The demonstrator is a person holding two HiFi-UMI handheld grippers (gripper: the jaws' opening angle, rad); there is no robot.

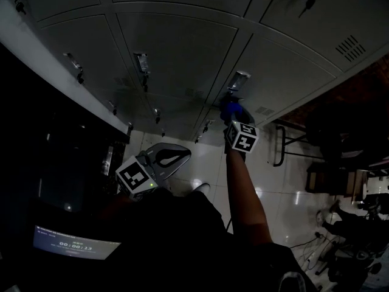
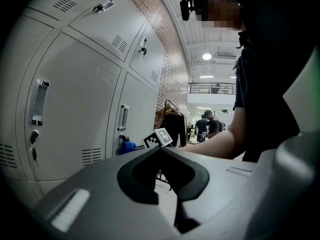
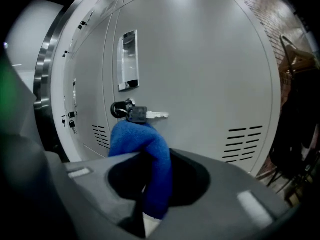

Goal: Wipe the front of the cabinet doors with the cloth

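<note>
A blue cloth (image 3: pixel 145 149) is pinched in my right gripper (image 3: pixel 150 184), whose jaws are shut on it. The cloth's free end rests against a grey cabinet door (image 3: pixel 200 74) just below a key (image 3: pixel 142 115) in its lock and a metal handle (image 3: pixel 129 60). In the head view the cloth (image 1: pixel 234 111) and right gripper (image 1: pixel 237 121) sit under a handle (image 1: pixel 238 79) of a lower door. My left gripper (image 1: pixel 167 157) hangs back near my body, jaws shut and empty; its own view shows the grey doors (image 2: pixel 80 99) and the blue cloth (image 2: pixel 126 146) far off.
Rows of grey locker doors (image 1: pixel 182 47) with handles and keys fill the wall. A dark rack with clothes (image 3: pixel 300 114) stands to the right of the cabinets. A chair frame (image 1: pixel 285 142) and cables (image 1: pixel 340 248) lie on the glossy floor. People stand in the background (image 2: pixel 207 124).
</note>
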